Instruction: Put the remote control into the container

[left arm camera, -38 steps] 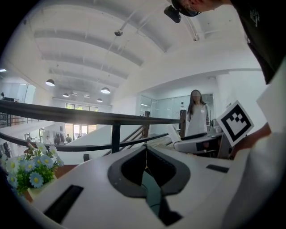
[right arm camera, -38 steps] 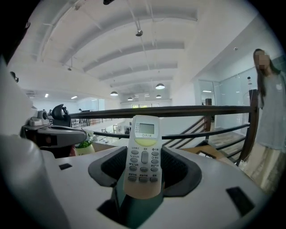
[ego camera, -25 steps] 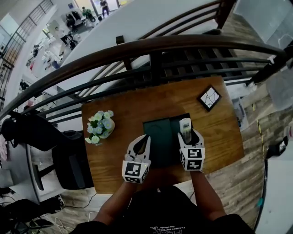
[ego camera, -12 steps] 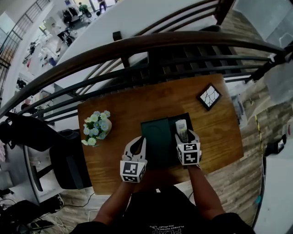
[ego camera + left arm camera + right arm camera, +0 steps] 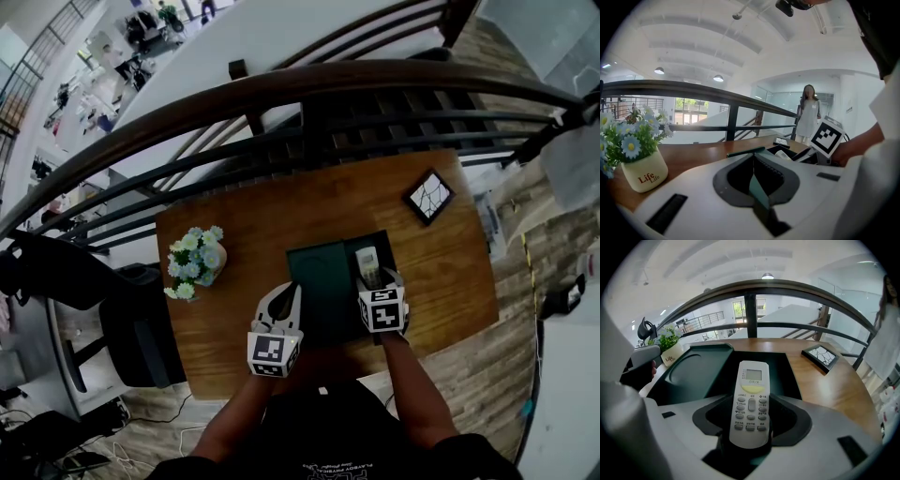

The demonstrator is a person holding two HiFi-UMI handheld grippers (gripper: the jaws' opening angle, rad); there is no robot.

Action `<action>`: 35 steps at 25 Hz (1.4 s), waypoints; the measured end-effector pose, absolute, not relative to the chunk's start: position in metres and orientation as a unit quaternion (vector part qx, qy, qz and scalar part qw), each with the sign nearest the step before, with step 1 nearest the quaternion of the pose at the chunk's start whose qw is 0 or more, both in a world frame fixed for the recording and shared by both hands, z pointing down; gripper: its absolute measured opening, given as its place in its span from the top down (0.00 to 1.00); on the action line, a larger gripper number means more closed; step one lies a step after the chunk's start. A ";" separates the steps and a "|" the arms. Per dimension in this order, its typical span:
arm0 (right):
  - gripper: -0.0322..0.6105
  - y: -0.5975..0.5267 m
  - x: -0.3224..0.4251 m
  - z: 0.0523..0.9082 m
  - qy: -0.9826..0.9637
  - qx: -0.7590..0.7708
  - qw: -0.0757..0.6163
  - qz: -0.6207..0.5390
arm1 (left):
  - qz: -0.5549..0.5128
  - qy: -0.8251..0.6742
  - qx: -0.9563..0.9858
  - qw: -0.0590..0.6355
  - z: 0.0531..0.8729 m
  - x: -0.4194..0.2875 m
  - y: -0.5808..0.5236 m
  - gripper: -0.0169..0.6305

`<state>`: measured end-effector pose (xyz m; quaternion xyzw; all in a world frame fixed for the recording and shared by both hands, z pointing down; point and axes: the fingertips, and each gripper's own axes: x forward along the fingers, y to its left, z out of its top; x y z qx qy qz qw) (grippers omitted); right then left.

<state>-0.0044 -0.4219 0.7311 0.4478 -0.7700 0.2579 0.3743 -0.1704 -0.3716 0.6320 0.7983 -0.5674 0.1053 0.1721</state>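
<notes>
Your right gripper is clamped on the lower end of the remote control, and in the last second and a half it has tipped from facing the ceiling to pointing at 12 o'clock over the right compartment of the dark green container. Your left gripper, jaws together on nothing, has dropped at its 9 o'clock. I judge the remote is lined up but still held, not yet resting inside.

A wooden table is seen. A pot of flowers, a dark green container and a small framed picture are set on it.
</notes>
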 end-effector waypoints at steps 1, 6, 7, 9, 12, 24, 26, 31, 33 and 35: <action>0.57 -0.422 -0.005 0.732 -0.769 0.448 0.376 0.259 | 0.104 -0.568 0.798 0.173 0.632 -0.171 -0.372 0.96; 0.57 -0.425 -0.006 0.735 -0.763 0.448 0.381 0.268 | 0.103 -0.568 0.797 0.176 0.632 -0.174 -0.372 0.96; 0.57 -0.426 -0.006 0.736 -0.763 0.447 0.382 0.269 | 0.103 -0.568 0.797 0.176 0.632 -0.174 -0.372 0.96; 0.57 -0.426 -0.007 0.737 -0.762 0.446 0.383 0.271 | 0.101 -0.567 0.798 0.175 0.632 -0.174 -0.371 0.96; 0.57 -0.427 -0.009 0.738 -0.760 0.447 0.385 0.272 | 0.099 -0.566 0.800 0.176 0.630 -0.172 -0.371 0.96; 0.57 -0.425 -0.009 0.745 -0.759 0.447 0.392 0.265 | 0.093 -0.565 0.800 0.180 0.628 -0.169 -0.369 0.96; 0.57 -0.424 -0.008 0.746 -0.756 0.447 0.399 0.261 | 0.092 -0.565 0.800 0.179 0.627 -0.168 -0.369 0.96; 0.57 -0.430 -0.012 0.734 -0.774 0.445 0.373 0.254 | 0.093 -0.564 0.802 0.175 0.622 -0.165 -0.366 0.96; 0.57 -0.431 -0.012 0.725 -0.780 0.445 0.363 0.247 | 0.092 -0.566 0.801 0.174 0.619 -0.165 -0.364 0.96; 0.57 -0.431 -0.011 0.713 -0.787 0.447 0.352 0.238 | 0.089 -0.568 0.800 0.173 0.615 -0.163 -0.362 0.96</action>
